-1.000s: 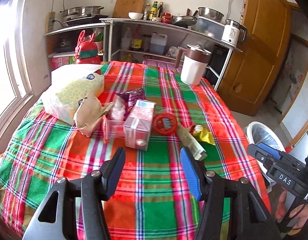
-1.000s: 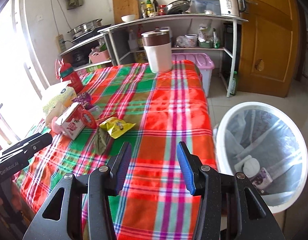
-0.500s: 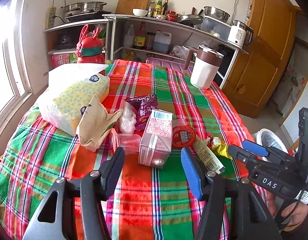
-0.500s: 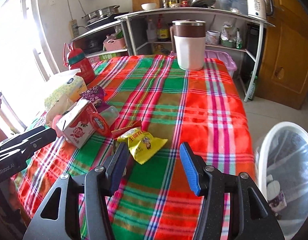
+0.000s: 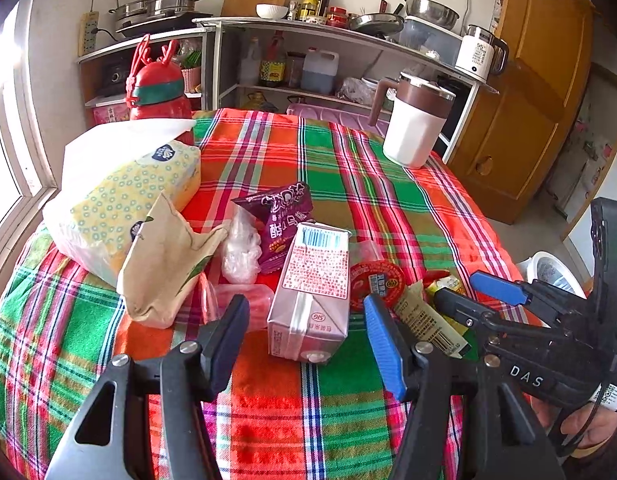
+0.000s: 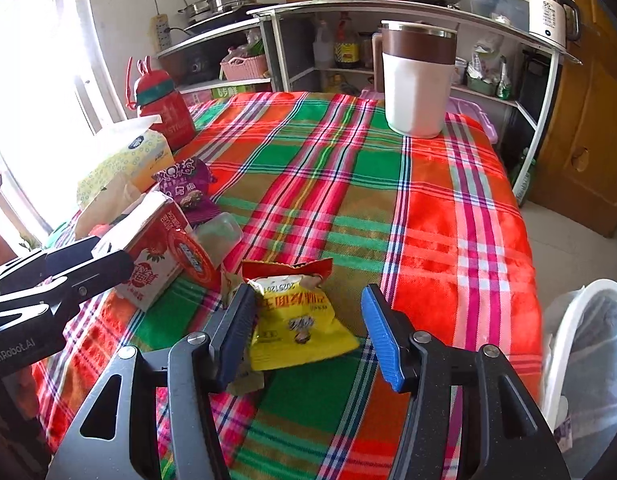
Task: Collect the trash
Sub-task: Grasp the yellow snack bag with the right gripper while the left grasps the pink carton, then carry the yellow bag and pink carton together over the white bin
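A pink milk carton (image 5: 312, 280) lies on the plaid tablecloth (image 5: 348, 168), its near end between the fingers of my open left gripper (image 5: 304, 340), pads clear of it. A yellow snack packet (image 6: 300, 320) lies flat between the fingers of my open right gripper (image 6: 308, 332), untouched by either pad. Around the carton lie a purple snack packet (image 5: 280, 220), a red-lidded cup (image 5: 378, 282), a beige stick wrapper (image 5: 428, 320), a clear plastic bag (image 5: 240, 248) and a beige paper bag (image 5: 164, 264). The right gripper (image 5: 476, 296) shows beside the wrapper in the left wrist view.
A white bin (image 6: 584, 360) with a clear liner stands on the floor off the table's right edge. A tissue pack (image 5: 124, 200) and a red bottle (image 5: 160, 92) sit at the left, a white and brown jug (image 5: 416, 128) at the far end. Kitchen shelves stand behind.
Both grippers have come forward and lower over the table. The carton now sits between the left fingers and the yellow packet between the right ones. The right jaws stand a little wider.
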Demonstrator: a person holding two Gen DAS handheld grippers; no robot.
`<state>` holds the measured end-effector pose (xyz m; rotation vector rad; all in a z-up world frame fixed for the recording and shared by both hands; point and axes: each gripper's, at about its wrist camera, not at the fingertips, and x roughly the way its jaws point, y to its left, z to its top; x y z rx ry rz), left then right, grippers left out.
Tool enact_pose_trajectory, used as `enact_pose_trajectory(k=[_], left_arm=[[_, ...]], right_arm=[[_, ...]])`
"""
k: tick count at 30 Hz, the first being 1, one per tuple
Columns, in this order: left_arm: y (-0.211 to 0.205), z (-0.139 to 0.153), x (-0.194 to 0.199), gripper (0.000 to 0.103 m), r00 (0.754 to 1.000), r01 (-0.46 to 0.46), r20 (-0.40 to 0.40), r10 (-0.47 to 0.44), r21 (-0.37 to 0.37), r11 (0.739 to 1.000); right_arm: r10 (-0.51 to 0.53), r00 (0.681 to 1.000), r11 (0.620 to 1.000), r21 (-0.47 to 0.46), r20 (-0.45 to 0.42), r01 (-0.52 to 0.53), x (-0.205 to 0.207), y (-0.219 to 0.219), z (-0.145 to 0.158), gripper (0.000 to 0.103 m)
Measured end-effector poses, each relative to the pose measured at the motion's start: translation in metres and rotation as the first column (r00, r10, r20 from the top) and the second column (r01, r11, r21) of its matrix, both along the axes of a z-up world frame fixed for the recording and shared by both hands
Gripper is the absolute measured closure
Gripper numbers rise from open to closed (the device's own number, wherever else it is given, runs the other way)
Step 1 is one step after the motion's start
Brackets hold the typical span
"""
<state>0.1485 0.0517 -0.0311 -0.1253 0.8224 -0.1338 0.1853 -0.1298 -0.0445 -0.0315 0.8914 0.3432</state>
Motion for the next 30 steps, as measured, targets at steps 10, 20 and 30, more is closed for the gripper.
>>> enact_pose_trajectory(k=[10,20,30], left_arm=[[-0.003,-0.003,0.004,0.049,1.000,0.012,-0.005,-0.012,-0.006,1.000],[-0.007,-0.003,0.004,0.063,1.000,0.011,-0.001,-0.011,0.014,1.000],[-0.008,0.006,-0.010,0.064,1.000,0.008,0.024,-0.008,0.003,1.000]], right_arm=[[-0.010,1.000,0.999,0.032,-0.010,0.011,0.001,-0.003,-0.003,0.054],[-0.039,0.999,0.999,0.034,-0.003,0.039,-0.003,-0.007,-0.001,0.063],[-0.061,0.998,0.996,0.062,0.031,0.059,-0.016,-0.017,0.011,0.065]])
